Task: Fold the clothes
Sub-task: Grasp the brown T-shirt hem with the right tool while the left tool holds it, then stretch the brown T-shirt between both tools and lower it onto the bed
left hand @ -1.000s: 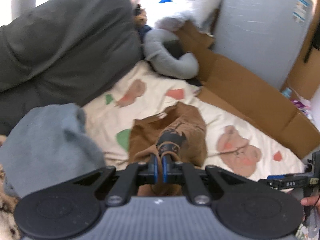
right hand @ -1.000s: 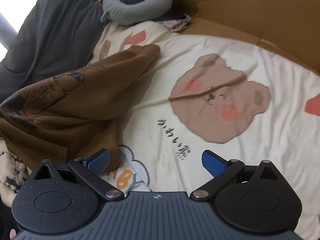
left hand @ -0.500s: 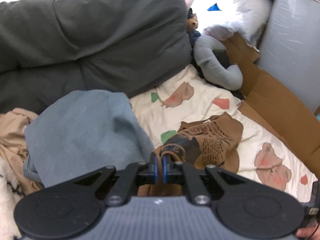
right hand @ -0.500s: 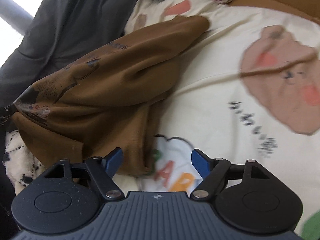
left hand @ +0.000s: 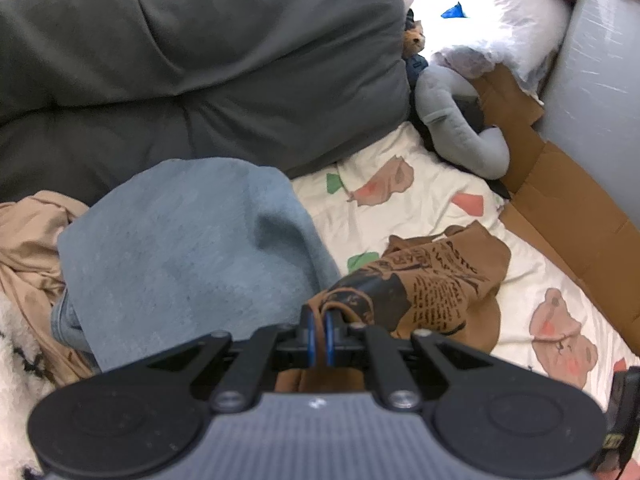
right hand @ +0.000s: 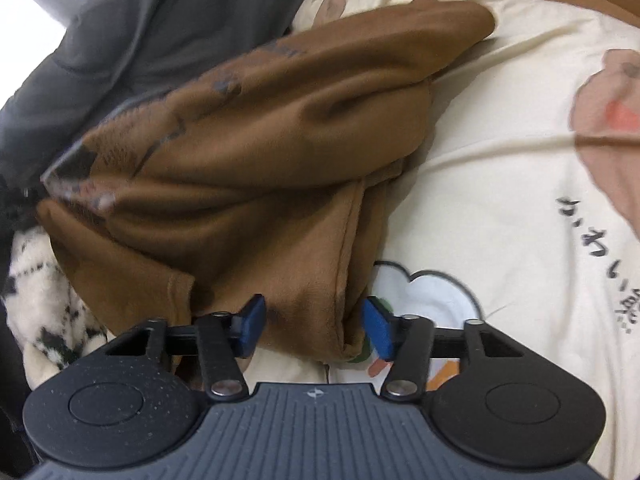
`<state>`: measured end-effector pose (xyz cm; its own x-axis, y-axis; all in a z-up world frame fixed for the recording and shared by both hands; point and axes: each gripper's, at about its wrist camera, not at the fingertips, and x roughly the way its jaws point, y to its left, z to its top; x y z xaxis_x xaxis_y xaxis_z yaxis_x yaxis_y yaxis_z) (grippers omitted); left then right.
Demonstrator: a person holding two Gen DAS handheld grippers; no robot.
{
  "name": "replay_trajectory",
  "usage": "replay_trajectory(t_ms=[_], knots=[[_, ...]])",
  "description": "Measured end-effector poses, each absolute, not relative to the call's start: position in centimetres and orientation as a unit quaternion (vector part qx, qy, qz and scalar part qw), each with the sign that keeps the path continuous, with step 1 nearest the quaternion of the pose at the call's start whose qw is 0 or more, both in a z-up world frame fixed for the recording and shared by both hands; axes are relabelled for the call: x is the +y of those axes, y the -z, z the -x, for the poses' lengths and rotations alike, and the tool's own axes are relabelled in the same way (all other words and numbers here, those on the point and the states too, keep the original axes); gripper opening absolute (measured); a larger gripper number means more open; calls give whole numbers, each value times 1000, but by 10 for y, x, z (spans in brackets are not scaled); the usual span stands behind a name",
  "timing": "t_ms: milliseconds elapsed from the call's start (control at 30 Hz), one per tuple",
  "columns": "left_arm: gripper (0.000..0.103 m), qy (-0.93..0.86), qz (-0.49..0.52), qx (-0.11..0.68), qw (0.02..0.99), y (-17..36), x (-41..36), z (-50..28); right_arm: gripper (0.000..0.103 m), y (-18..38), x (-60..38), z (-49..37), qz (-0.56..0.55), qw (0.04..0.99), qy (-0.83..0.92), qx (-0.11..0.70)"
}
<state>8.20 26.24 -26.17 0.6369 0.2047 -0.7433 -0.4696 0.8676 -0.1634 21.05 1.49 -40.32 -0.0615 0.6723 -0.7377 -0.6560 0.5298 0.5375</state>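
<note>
My left gripper (left hand: 319,334) is pinched tight on a bunched fold of the brown printed shirt (left hand: 440,284). The shirt lies crumpled on the cream bear-print sheet (left hand: 432,204), just right of the blue-grey garment (left hand: 188,252) and in front of the dark grey cushion (left hand: 200,60).

My right gripper (right hand: 314,326) has just been closing. Its blue pads (right hand: 253,322) stand partly spread either side of the shirt's hem (right hand: 320,312), the cloth between them, not yet squeezed.
</note>
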Motion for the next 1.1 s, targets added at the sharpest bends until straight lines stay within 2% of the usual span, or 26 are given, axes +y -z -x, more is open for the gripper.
replay_trajectory(t_ms=[67, 100, 133, 333, 967, 1067, 1100], knots=[[5, -190, 175, 380, 888, 262, 262, -83, 11, 407, 20, -207, 12, 680, -497, 539], [5, -189, 175, 380, 888, 262, 262, -83, 3, 408, 22, -205, 22, 677, -504, 536], [5, -188, 175, 380, 889, 262, 261, -83, 1, 408, 21, -205, 25, 676, -509, 532], [5, -180, 174, 384, 889, 265, 256, -83, 0, 396, 9, -209, 76, 675, -512, 526], [7, -101, 180, 424, 882, 292, 206, -103, 0, 342, -90, -233, 119, 686, -462, 550], [11, -77, 183, 439, 876, 298, 194, -107, 0, 334, -109, -237, 126, 690, -451, 552], [17, -66, 185, 448, 872, 300, 189, -108, 0, 332, -115, -238, 129, 691, -449, 551]])
